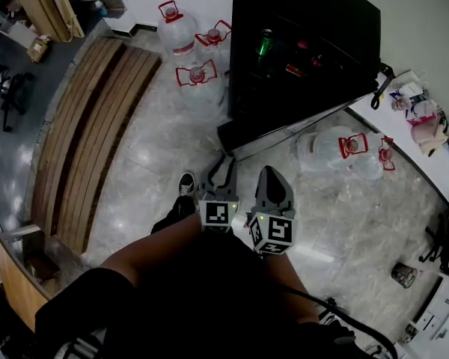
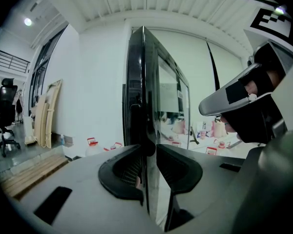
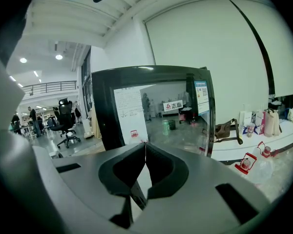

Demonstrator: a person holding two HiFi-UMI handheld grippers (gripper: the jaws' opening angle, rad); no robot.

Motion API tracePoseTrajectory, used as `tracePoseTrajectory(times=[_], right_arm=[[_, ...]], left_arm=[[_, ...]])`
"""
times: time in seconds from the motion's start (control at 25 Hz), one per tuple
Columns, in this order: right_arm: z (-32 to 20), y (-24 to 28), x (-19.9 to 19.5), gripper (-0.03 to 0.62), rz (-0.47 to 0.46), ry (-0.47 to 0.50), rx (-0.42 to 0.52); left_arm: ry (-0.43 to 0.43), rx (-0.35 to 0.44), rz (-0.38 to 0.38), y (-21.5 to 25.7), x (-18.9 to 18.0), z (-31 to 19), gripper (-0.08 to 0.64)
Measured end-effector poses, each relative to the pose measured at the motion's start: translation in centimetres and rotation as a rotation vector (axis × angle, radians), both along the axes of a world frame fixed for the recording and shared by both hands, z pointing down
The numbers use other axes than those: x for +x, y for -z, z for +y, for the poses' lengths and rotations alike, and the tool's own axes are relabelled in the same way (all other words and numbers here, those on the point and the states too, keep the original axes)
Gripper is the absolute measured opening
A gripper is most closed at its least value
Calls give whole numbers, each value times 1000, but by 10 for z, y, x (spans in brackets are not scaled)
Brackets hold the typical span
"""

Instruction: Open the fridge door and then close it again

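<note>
The black fridge with its glass door stands straight ahead, with bottles and a green can showing behind the glass. My left gripper reaches to the door's lower left corner. In the left gripper view the door's thin edge runs upright between the jaws, and the left gripper is shut on it, both pads against it. My right gripper hovers just to the right, in front of the door and apart from it. In the right gripper view the right gripper has its tips touching, with nothing between them, and faces the glass door.
Large water jugs stand left of the fridge and more jugs lie at its right. A stack of wooden planks lies at the left. A white counter runs along the right. The person's shoe is beside the left gripper.
</note>
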State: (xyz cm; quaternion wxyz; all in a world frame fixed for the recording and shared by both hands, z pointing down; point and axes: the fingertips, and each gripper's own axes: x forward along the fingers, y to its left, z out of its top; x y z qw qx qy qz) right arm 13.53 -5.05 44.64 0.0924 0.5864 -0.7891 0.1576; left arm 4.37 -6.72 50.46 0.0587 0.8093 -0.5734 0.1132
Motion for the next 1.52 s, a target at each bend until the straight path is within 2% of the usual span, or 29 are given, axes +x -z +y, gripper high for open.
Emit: tracePoseTrajectory(times=[0.52,0.72,1.16,1.52], right_arm=[[-13,-11,-3,15,0,-13,-31],[-22,-14,-3,15,6,-25,-49],[-51,-17,-14,15,21,-74,-69],[-77,-16,-10,15,29,-143,-70]], left_arm=[[-9,6,8,-2,-17,-28,94],[-78,10,-2,-4,-28,-59,98],[-170,-19,4,-7,-53,-142,112],[-260,-23,5,-9,-55,-198,117]])
